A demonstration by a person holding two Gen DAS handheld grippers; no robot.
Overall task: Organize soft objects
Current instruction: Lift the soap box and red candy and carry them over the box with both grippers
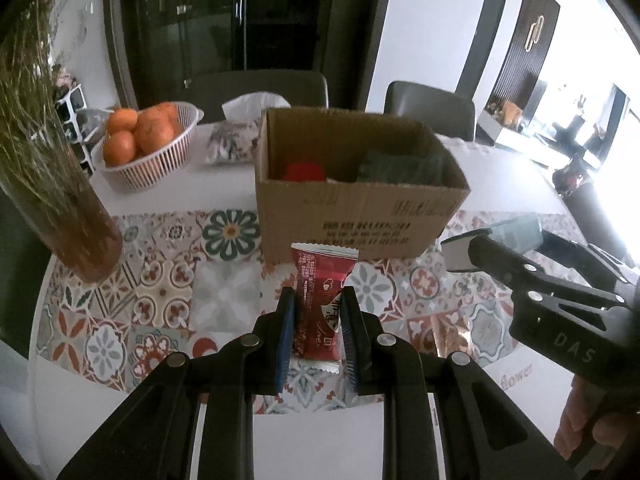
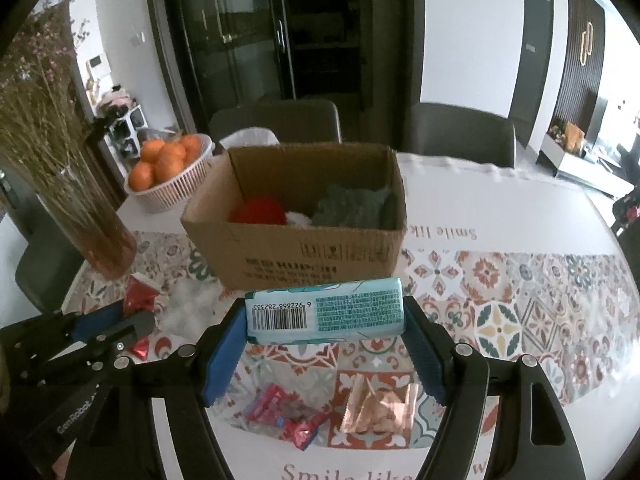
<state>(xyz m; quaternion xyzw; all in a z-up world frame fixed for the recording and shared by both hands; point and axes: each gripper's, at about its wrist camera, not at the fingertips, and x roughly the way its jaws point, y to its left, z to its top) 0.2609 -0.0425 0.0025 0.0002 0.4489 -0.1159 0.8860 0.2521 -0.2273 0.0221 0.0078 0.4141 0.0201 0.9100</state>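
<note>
Cardboard box (image 2: 296,248) top open; vase (image 2: 96,236) crowds left; right tabletop (image 2: 540,208) free.

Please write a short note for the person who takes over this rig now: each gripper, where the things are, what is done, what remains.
Left gripper: shut on the red snack packet, off the table.
Right gripper: shut on the teal tissue pack, held crosswise.
Cardboard box: open, ahead of both; red and green soft items already inside.
Left: drop both held items in the box, then the red wrappers and copper foil packet on the tablecloth.
</note>
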